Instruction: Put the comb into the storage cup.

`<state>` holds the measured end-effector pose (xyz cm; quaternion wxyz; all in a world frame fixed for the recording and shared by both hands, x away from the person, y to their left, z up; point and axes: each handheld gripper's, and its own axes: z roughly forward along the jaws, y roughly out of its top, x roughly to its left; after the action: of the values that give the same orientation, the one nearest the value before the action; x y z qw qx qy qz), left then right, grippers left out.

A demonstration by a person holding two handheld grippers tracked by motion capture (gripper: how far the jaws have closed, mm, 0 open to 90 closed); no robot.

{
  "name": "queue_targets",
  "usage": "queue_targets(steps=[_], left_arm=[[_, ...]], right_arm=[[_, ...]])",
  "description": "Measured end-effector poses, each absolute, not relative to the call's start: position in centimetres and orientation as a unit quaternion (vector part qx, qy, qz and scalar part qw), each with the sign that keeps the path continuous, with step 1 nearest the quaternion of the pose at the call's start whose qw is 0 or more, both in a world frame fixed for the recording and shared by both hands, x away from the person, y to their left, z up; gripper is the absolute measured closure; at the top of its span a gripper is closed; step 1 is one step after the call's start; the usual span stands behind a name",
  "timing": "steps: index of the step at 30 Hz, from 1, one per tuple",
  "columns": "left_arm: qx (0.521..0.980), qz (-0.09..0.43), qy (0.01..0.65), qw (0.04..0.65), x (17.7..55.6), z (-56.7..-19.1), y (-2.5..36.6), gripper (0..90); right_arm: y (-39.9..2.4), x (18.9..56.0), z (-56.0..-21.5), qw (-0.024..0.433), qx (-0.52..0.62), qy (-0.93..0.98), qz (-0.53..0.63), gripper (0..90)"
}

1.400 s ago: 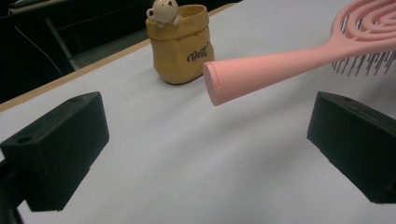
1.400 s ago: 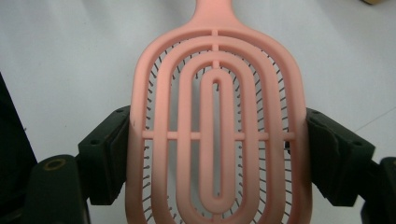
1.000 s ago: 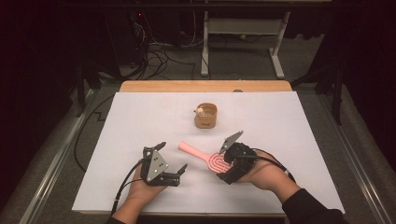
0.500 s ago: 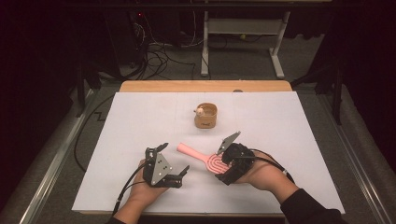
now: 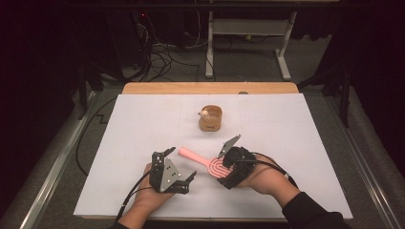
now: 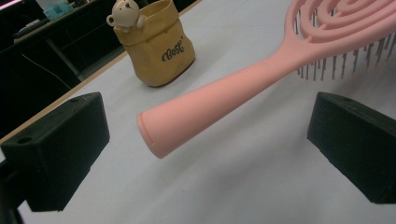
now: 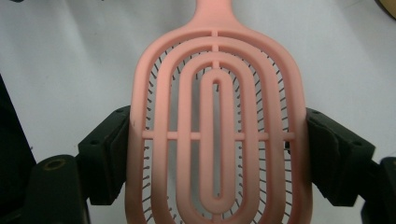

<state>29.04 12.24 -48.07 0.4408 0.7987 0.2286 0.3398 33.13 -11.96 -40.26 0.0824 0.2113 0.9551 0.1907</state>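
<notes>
A pink hairbrush (image 5: pixel 200 160) is held just above the white table, its handle pointing left toward my left gripper. My right gripper (image 5: pixel 224 170) is shut on the brush's oval head (image 7: pixel 217 135), one jaw pressing on each long side. In the left gripper view the brush handle (image 6: pixel 219 102) ends in front of the gap between the jaws. My left gripper (image 5: pixel 180 163) stands open and touches nothing. A small tan pouch (image 5: pixel 210 118) with a bear figure on its rim stands upright farther back.
The white table cover (image 5: pixel 133 124) lies on a wooden tabletop (image 5: pixel 210 88) whose back edge shows. Past the table are dark floor, cables and a metal frame (image 5: pixel 248 43). The tan pouch (image 6: pixel 156 46) stands beyond the handle's end.
</notes>
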Motion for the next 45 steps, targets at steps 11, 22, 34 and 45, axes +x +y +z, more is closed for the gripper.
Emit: queue_targets(steps=[11, 22, 34, 45], left_arm=[[0.804, 0.369, 0.229, 0.406, 28.9, -48.1, 11.8, 0.0], [0.81, 0.394, 0.218, 0.377, 28.6, -48.1, 11.2, 0.0], [0.816, 0.409, 0.207, 0.352, 28.6, -48.3, 10.7, 0.0], [0.825, 0.412, 0.214, 0.323, 28.9, -48.5, 10.8, 1.7]], right_arm=[[-11.1, 33.4, -40.2, 0.081, 0.201, 0.956, 0.197, 20.2], [-10.0, 33.7, -40.2, 0.08, 0.185, 0.958, 0.202, 20.2], [-8.8, 33.9, -39.8, 0.086, 0.176, 0.961, 0.196, 20.2], [-7.8, 33.8, -40.5, 0.079, 0.169, 0.966, 0.181, 20.2]])
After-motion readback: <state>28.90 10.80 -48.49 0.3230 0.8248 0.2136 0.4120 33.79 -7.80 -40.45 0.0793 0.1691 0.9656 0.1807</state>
